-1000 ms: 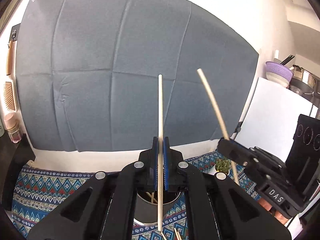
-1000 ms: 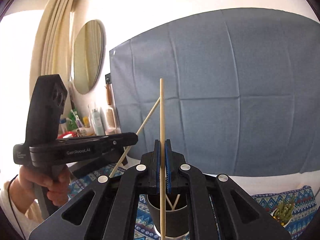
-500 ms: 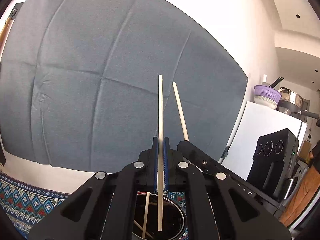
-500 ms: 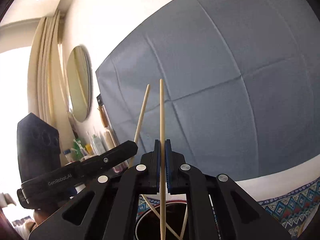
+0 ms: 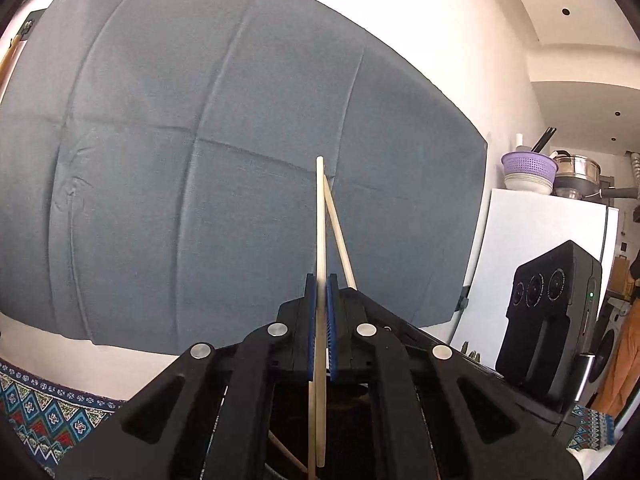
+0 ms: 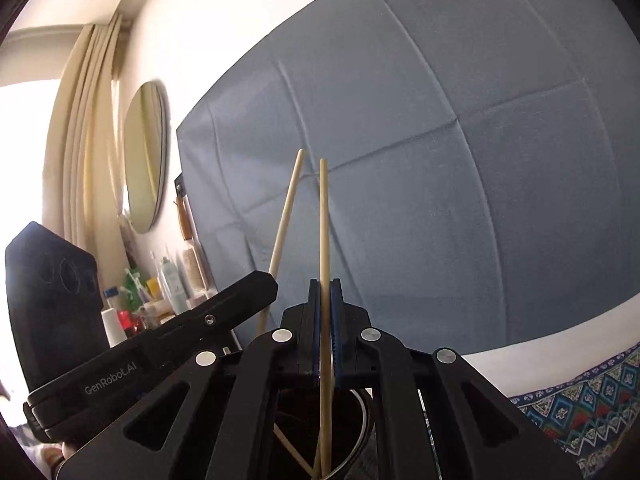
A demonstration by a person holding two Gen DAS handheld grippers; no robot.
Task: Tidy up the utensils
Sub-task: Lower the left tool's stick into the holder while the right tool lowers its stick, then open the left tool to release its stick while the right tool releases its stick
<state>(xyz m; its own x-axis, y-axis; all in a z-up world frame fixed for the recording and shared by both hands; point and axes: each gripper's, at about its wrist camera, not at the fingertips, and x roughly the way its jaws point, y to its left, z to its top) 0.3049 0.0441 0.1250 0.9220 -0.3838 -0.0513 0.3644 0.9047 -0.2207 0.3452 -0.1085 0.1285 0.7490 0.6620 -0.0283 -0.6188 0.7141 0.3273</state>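
**Two chopsticks upright before grey cloth**

Left gripper (image 5: pixel 321 312) clamped on a pale chopstick (image 5: pixel 320 232), held upright between blue pads (image 5: pixel 332 332). Second chopstick (image 5: pixel 339 236) leaning just behind, crossing near the top, gripped by the right gripper (image 5: pixel 352 300) close alongside. Dark holder (image 5: pixel 344 436) below, more sticks inside. Grey backdrop cloth (image 5: pixel 200 160) behind; patterned tablecloth (image 5: pixel 44 412) lower left; white fridge (image 5: pixel 532 248) at right.

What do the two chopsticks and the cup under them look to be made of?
Left chopstick and right chopstick: pale matte sticks, probably bamboo or wood. Cup: dark, with a shiny pale rim, possibly metal; mostly hidden, so unsure.
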